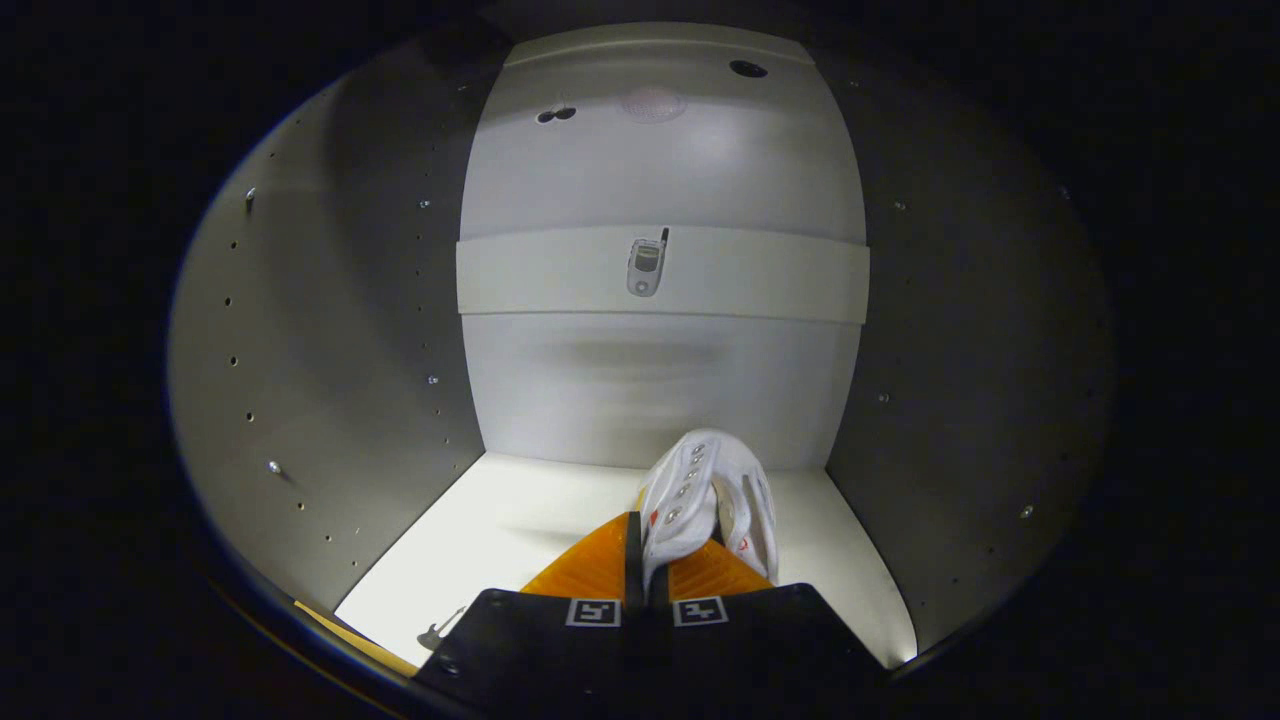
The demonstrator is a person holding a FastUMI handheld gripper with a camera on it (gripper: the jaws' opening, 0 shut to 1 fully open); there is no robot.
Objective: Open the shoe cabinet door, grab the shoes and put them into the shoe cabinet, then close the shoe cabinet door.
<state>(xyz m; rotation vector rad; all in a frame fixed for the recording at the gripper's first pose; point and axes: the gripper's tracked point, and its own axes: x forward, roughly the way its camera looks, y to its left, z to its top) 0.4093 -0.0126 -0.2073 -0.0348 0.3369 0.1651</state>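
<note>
I am looking into the open shoe cabinet, with its white back wall (660, 390) straight ahead and grey side walls on both sides. My gripper (648, 560) is shut on a white shoe (710, 490), pinching its upper edge between both fingers. The shoe points forward beyond the fingertips and hangs just above the cabinet's white floor (500, 540), near the back wall. Part of the shoe's lower side is hidden behind the fingers.
A white crossbar (560, 270) runs across the back wall at mid height, with a small phone-shaped sticker (646, 264) on it. Rows of shelf-pin holes dot the left side wall (300, 380) and right side wall (960, 380). Bare floor lies left of the shoe.
</note>
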